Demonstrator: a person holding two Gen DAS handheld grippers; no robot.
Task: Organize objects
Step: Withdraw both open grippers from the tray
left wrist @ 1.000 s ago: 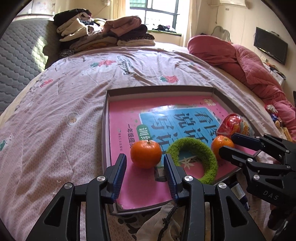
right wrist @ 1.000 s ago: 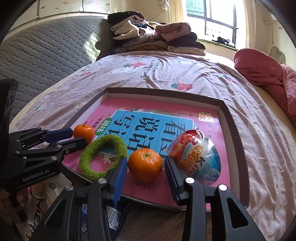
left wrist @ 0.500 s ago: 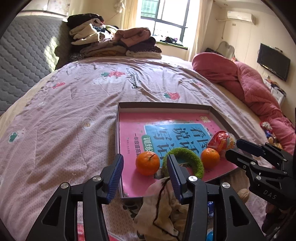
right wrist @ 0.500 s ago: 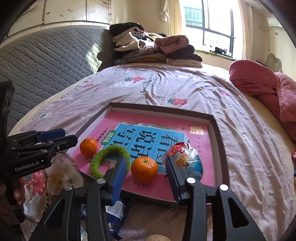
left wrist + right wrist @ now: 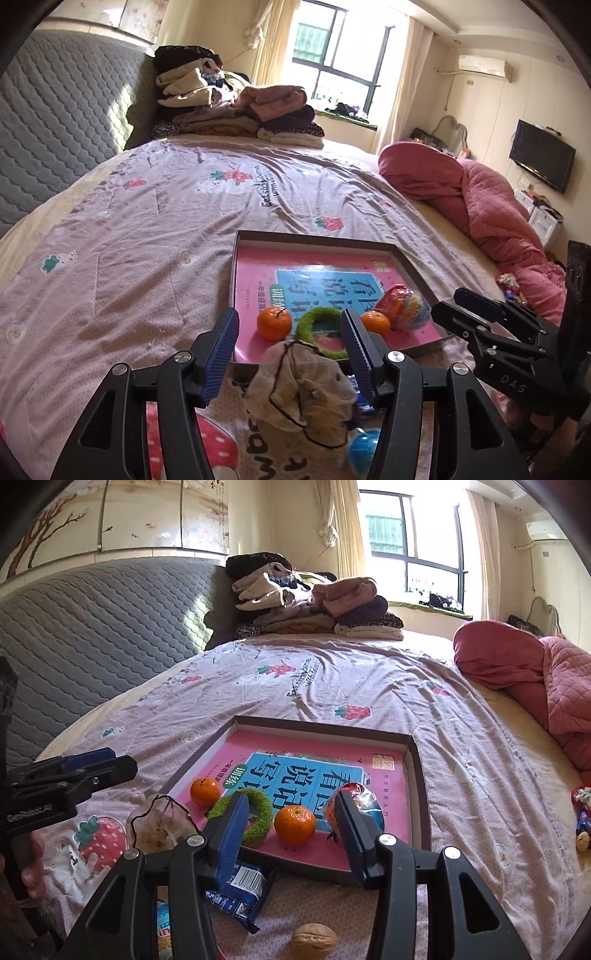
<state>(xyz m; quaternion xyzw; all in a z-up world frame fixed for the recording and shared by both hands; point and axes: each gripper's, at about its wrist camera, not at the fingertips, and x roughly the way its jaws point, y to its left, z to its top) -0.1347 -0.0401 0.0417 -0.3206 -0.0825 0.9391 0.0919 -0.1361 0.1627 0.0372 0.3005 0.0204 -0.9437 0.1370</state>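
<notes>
A shallow brown tray (image 5: 314, 239) with a pink book cover inside lies on the bed. In it sit two oranges (image 5: 273, 322) (image 5: 375, 322), a green fuzzy ring (image 5: 318, 320) and a red-blue snack bag (image 5: 404, 306). My left gripper (image 5: 290, 354) is open and empty, pulled back above a tan drawstring pouch (image 5: 301, 391) in front of the tray. My right gripper (image 5: 291, 829) is open and empty, its fingers either side of an orange (image 5: 294, 825) but well short of it. The pouch also shows in the right wrist view (image 5: 159, 827).
A blue snack packet (image 5: 240, 890), a walnut (image 5: 314, 941) and a small blue packet (image 5: 364, 448) lie on the bed before the tray. Folded clothes (image 5: 240, 114) are stacked at the headboard. A pink quilt (image 5: 480, 199) lies on the right.
Both grippers have drawn back and up from the tray, so the oranges now look smaller and farther. The tan pouch and the loose items on the bed have come into view.
</notes>
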